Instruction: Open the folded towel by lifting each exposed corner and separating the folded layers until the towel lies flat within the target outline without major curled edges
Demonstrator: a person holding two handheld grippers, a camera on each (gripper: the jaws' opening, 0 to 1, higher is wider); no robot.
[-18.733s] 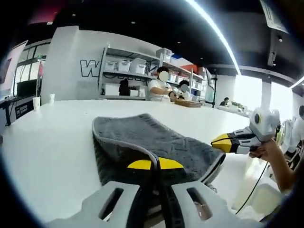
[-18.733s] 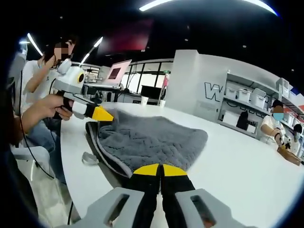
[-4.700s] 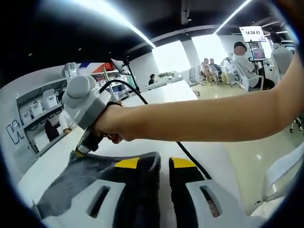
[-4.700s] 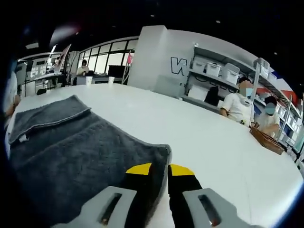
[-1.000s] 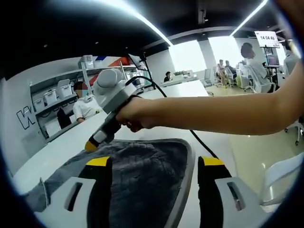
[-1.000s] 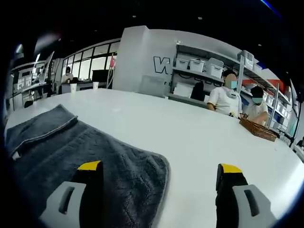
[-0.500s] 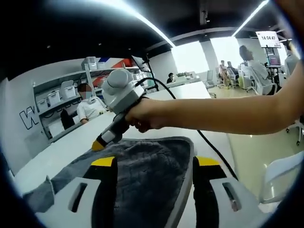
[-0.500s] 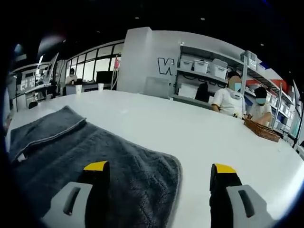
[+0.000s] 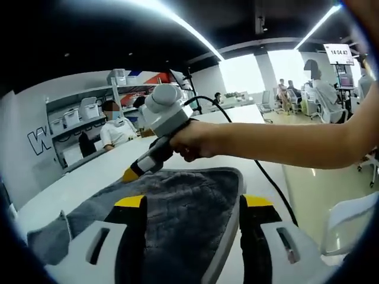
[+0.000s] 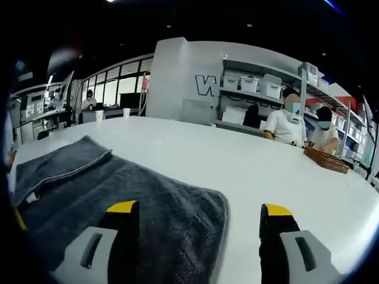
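Note:
The grey towel (image 9: 183, 198) lies spread on the white table (image 9: 89, 177), and its near rounded corner sits between my left gripper's (image 9: 194, 204) open jaws, which hold nothing. My right gripper (image 9: 131, 174), held by a hand, hovers over the towel's far edge with its yellow tip just above the cloth. In the right gripper view the towel (image 10: 136, 189) stretches to the left, with a folded-over strip (image 10: 59, 157) along its far left side. My right gripper (image 10: 199, 210) is open, its left jaw over the towel's corner and its right jaw over the bare table (image 10: 249, 165).
The person's bare arm (image 9: 284, 139) and a black cable (image 9: 269, 183) cross the right of the left gripper view. A white chair (image 9: 355, 219) stands off the table edge. Shelves with bins (image 10: 260, 83), seated people and a wicker basket (image 10: 325, 160) are far behind.
Both grippers stay open over the towel. The left jaws have narrowed slightly, and the right gripper has drifted a little up and to the right in the left gripper view.

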